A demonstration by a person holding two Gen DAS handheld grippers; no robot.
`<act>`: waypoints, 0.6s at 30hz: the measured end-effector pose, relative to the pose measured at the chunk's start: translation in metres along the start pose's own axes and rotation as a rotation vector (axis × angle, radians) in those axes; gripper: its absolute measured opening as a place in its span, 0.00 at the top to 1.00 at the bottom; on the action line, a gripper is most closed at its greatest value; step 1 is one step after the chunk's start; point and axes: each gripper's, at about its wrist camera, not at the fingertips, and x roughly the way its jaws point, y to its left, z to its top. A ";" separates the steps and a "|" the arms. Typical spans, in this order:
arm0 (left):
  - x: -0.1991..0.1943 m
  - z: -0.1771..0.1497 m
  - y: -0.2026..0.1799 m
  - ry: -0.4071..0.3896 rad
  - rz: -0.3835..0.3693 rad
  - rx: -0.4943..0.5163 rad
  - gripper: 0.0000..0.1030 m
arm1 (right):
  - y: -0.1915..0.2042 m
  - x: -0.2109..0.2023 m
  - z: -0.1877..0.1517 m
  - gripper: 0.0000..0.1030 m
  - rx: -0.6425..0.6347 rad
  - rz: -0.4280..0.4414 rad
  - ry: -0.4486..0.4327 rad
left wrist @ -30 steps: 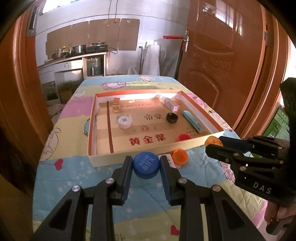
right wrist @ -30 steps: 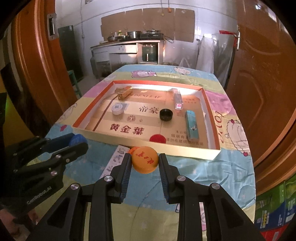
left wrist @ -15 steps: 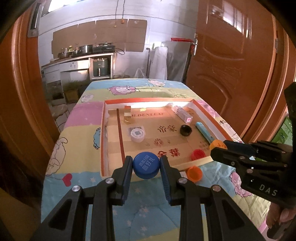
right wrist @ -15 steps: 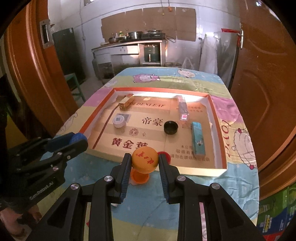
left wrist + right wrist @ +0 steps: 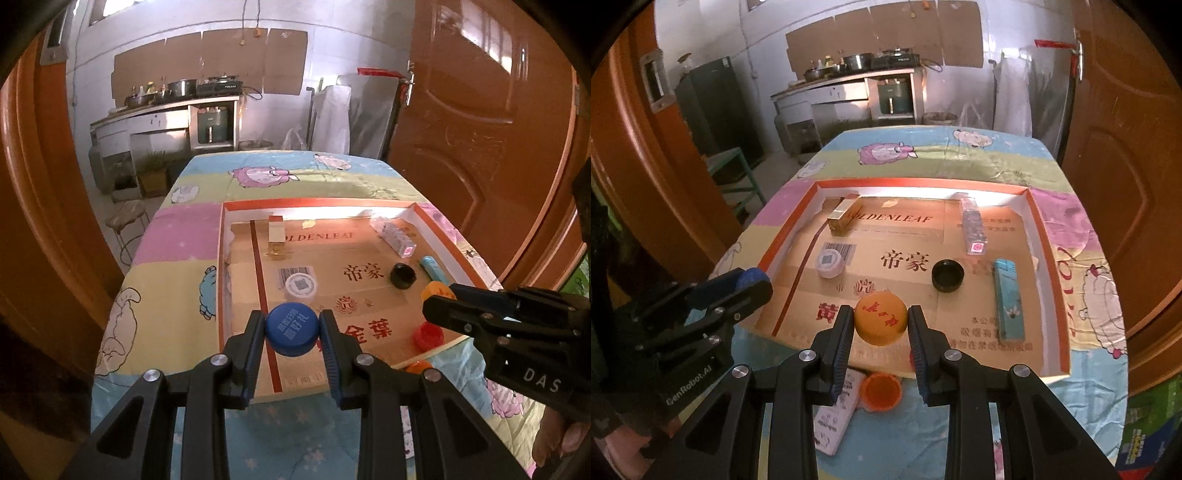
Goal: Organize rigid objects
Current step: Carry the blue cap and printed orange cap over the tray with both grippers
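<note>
Both grippers have come forward from the near cloth to above the tray's (image 5: 1049, 266) near rim. The tray lies on the table (image 5: 173, 236), with bare cardboard open at its middle. The left gripper (image 5: 292, 330) clamps the blue cap (image 5: 292, 328) over the near-left floor, at seven o'clock. The right gripper (image 5: 881, 324) clamps the orange cap (image 5: 881, 322) at six o'clock. A black cap (image 5: 947, 275) sits at three o'clock, apart.
</note>
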 end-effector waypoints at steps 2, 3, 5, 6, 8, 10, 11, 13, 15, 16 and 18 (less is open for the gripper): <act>0.004 0.001 0.001 0.009 0.000 -0.004 0.70 | -0.001 0.005 0.003 0.70 0.005 0.000 0.010; 0.006 0.001 0.002 0.013 0.001 -0.005 0.70 | -0.001 0.008 0.005 0.70 0.007 -0.002 0.015; 0.010 0.001 0.003 0.018 0.004 -0.011 0.70 | -0.001 0.014 0.007 0.70 0.007 -0.005 0.026; 0.011 0.001 0.004 0.021 0.005 -0.013 0.70 | -0.001 0.017 0.008 0.70 0.007 -0.007 0.031; 0.014 0.002 0.006 0.024 0.011 -0.014 0.70 | -0.001 0.021 0.010 0.70 0.006 -0.011 0.038; 0.016 0.003 0.007 0.025 0.017 -0.015 0.70 | -0.002 0.026 0.012 0.70 0.010 -0.014 0.044; 0.017 0.003 0.008 0.026 0.019 -0.015 0.70 | -0.002 0.028 0.013 0.70 0.011 -0.014 0.046; 0.019 0.003 0.009 0.026 0.024 -0.017 0.70 | -0.002 0.033 0.014 0.70 0.013 -0.015 0.055; 0.022 0.004 0.011 0.031 0.028 -0.018 0.70 | -0.002 0.036 0.015 0.70 0.012 -0.020 0.062; 0.023 0.004 0.011 0.033 0.029 -0.020 0.70 | -0.002 0.039 0.015 0.70 0.012 -0.021 0.066; 0.026 0.004 0.013 0.038 0.031 -0.022 0.70 | -0.002 0.042 0.016 0.70 0.012 -0.023 0.071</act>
